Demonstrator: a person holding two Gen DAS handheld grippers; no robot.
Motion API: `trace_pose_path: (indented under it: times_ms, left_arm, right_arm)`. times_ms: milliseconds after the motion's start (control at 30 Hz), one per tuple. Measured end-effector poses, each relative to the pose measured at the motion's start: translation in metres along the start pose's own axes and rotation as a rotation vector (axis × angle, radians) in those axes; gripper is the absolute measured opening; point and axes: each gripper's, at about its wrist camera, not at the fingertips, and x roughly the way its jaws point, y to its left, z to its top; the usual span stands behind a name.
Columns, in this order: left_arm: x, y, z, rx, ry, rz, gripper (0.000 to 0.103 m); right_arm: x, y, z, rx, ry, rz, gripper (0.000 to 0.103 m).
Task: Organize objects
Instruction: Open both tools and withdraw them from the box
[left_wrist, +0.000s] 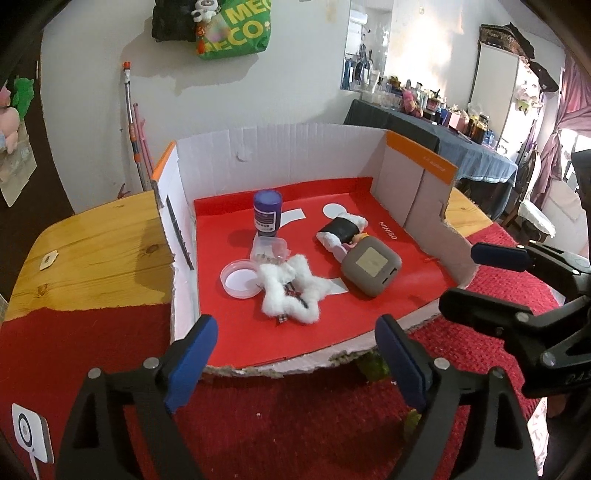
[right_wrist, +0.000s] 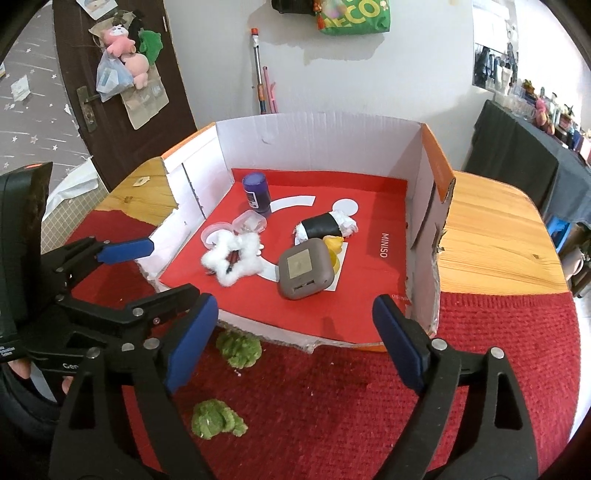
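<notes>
Both grippers are seen with their blue-padded jaws spread wide and nothing held between them: the left gripper (left_wrist: 295, 354) is poised over the red cloth (left_wrist: 295, 424) at the torn front edge of the cardboard box (left_wrist: 280, 147), and the right gripper (right_wrist: 295, 339) is held just beside it, at the box's front right corner. Each tool is caught in the other's view, the right one at the right edge of the left wrist view and the left one at the left edge of the right wrist view. Inside the box, on its red lining, several things are gathered: a purple bottle (right_wrist: 256, 194) is stood upright towards the back, with a small clear container (right_wrist: 250, 222) lying near it and a pink lid (right_wrist: 213, 236) just beside that. A white fluffy star-shaped item (right_wrist: 232, 260) is laid against the lid. A grey square device (right_wrist: 303, 268) is set near the middle, touching a yellow toy (right_wrist: 333, 248), and a black-and-white plush roll (right_wrist: 327, 225) is laid behind them. Two green fuzzy items are left outside the box on the cloth: one green fuzzy item (right_wrist: 239, 349) just at the torn front edge, and a second green fuzzy item (right_wrist: 216, 419) nearer the camera. The box is placed on a wooden table (right_wrist: 491, 236) partly covered by the cloth.
</notes>
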Motion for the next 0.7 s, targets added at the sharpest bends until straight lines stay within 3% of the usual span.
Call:
trace_pose_path:
  times_ms: [367,467,700]
  left_arm:
    - [-0.012,0.003,-0.010,-0.023,-0.008,0.000,0.092]
    - [-0.015,0.001,-0.014,-0.022,-0.013,0.008,0.103]
    - [-0.021,0.000,-0.020,-0.019,-0.026,0.018,0.103]
  right_arm:
    - [-0.015,0.007,-0.008,0.000,-0.021,0.000,0.092]
    - [-0.018,0.009,-0.010,-0.002,-0.025,0.001,0.095]
    - [-0.024,0.014,-0.018,-0.009,-0.025,0.004,0.095]
